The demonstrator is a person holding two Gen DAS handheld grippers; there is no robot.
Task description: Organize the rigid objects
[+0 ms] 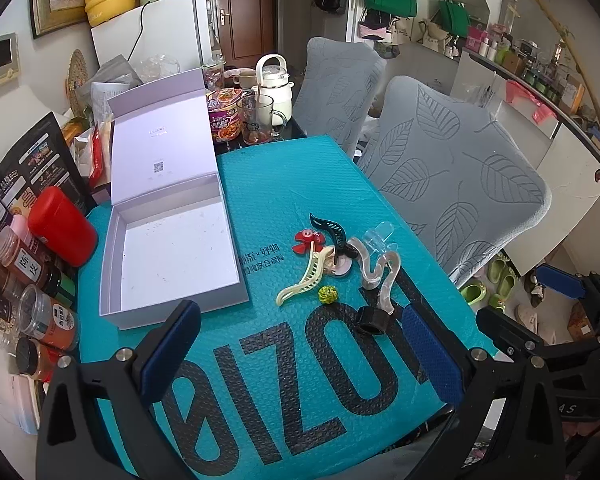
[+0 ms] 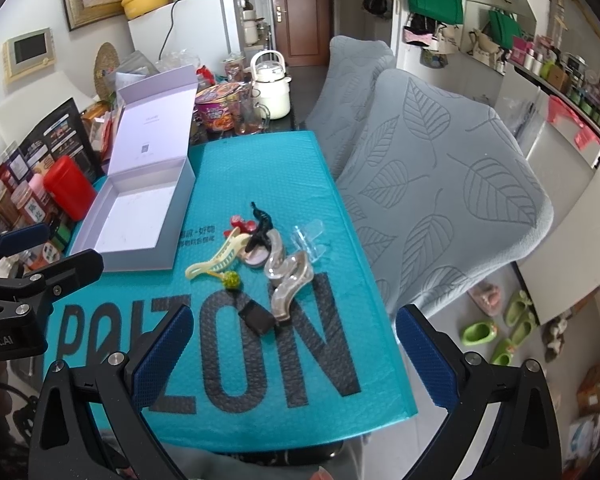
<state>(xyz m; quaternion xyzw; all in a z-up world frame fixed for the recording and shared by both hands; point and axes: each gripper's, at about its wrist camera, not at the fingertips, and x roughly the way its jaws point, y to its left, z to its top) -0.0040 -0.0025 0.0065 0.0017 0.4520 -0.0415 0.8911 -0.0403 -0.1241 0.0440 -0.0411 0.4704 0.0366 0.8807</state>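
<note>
- A teal bubble mailer (image 1: 284,200) printed with large black letters covers the table, filling the centre of both views.
- An open lavender box (image 1: 172,256), lid raised, sits empty at centre-left on the mailer.
- Hair clips lie in a loose cluster at centre-right: a cream claw clip (image 1: 300,284), a black clip (image 1: 332,232), a pearly wavy clip (image 1: 380,276), a clear clip (image 2: 308,236), a red flower piece (image 1: 306,240).
- The left gripper (image 1: 300,344) and right gripper (image 2: 292,356) hang at the lower edge, jaws wide apart, holding nothing.
</note>
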